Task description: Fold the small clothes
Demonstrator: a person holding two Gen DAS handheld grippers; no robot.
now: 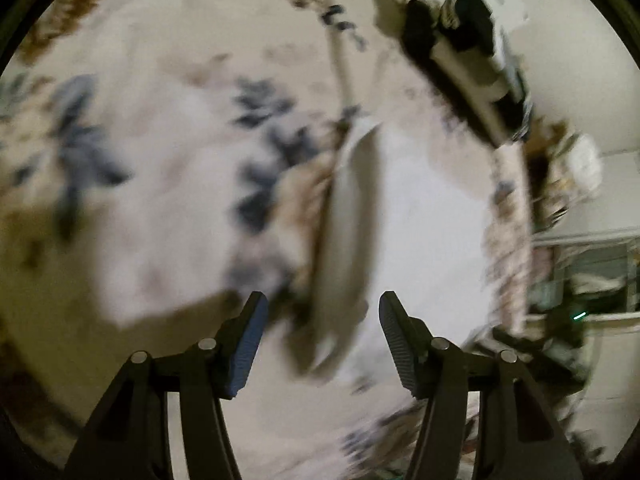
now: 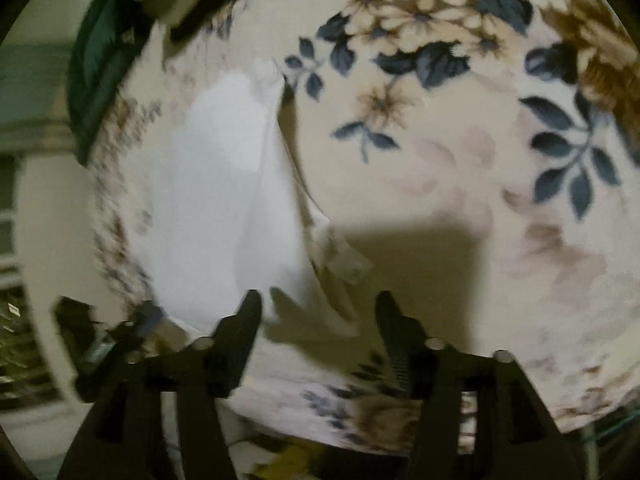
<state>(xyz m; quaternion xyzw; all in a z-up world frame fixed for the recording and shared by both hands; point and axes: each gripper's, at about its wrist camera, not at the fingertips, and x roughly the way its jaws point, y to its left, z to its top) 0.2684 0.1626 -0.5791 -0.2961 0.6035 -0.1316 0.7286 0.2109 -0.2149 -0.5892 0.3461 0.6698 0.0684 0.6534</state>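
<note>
We hold both the left gripper (image 1: 320, 312) and the right gripper (image 2: 318, 308) spread, empty. The white garment (image 2: 216, 184) lies centre-left on the floral blanket (image 2: 460, 128) — its tag (image 2: 352, 264) too blurred to read.

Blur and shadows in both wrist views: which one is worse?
Left wrist view: heavy motion blur, the floral blanket and white garment smeared, only the left gripper sharp. Right wrist view: milder blur, leaf print fairly crisp at right, white garment edges soft; a hard dark shadow falls on the blanket ahead of the open right gripper.
</note>
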